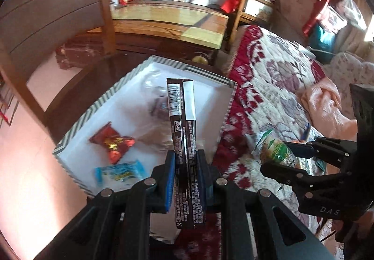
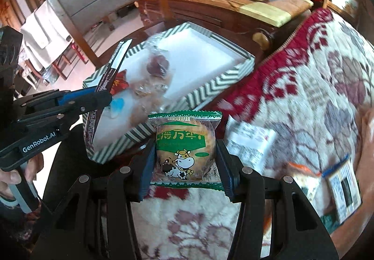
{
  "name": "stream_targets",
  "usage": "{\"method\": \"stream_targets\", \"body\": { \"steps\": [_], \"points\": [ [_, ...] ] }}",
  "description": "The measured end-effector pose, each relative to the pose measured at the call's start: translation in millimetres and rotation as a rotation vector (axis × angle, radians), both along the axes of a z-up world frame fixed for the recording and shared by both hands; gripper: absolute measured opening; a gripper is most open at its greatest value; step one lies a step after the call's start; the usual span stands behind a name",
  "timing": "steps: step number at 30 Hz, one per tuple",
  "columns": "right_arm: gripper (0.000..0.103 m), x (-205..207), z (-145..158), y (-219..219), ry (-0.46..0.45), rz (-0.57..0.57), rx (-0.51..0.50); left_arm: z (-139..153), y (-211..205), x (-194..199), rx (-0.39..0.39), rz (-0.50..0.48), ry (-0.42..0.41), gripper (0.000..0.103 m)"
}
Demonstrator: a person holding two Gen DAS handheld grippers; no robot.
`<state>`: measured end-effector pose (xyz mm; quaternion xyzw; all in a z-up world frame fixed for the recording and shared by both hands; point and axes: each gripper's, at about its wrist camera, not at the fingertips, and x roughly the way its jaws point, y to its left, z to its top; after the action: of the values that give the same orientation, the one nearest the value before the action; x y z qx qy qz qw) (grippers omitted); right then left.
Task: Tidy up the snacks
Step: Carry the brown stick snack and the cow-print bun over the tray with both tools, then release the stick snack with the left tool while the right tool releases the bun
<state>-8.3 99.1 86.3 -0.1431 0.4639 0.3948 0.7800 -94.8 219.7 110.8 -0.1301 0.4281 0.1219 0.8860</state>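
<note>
A floral red-and-white quilt covers the bed beside a glossy wooden cabinet.

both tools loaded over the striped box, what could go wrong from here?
1. The left tool pinches the brown bar packet edge-on near its middle; it could pivot or slip before release.
2. The right tool holds the green cow-print pastry outside the striped box, near its rim; releasing here drops it onto the blanket.
3. The tools are close; they could collide.

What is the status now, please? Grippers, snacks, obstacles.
Left gripper shut on brown bar packet, over striped box. Right gripper shut on green cake packet, beside box. Box holds red candy, blue candy. Nothing blocking.
</note>
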Motion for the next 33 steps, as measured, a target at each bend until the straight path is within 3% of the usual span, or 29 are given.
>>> {"method": "stream_targets", "body": {
  "steps": [17,33],
  "points": [
    [0.049,9.0,-11.6,88.1,-0.005,0.108,-0.046,-22.2,43.4,-8.3,-0.039,0.119,0.035,0.019],
    [0.05,33.3,-39.6,124.5,0.028,0.069,-0.034,-38.8,51.7,3.1,-0.039,0.151,0.074,0.02]
  ]
}}
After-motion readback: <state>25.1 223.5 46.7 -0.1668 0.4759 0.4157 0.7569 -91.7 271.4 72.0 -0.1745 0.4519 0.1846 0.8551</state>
